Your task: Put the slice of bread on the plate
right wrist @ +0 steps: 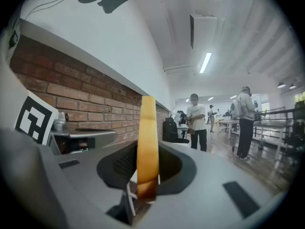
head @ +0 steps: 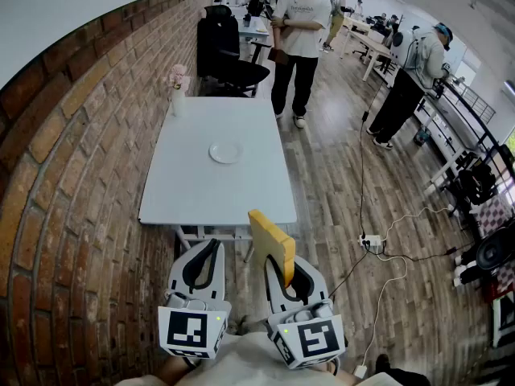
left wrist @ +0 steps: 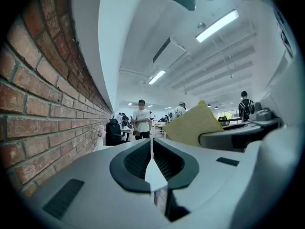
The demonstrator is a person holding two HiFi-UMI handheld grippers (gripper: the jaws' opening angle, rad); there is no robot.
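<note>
At 12 o'clock in the head view stands the table [head: 201, 183], well ahead. The right gripper [head: 283, 265], at 5 o'clock, pinches the slice of bread [head: 272, 244] upright by its lower edge. The left gripper [head: 211, 249], at 7 o'clock, is closed on nothing. So narrow a pinch could let the bread slip or tear while carried, or tip off the plate [head: 225, 152] at mid-table.

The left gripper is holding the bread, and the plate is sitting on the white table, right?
Not quite: the right gripper holds the slice of bread, as the right gripper view shows, with its jaws pressed on it. The left gripper is shut on nothing. The plate does sit on the white table.
</note>
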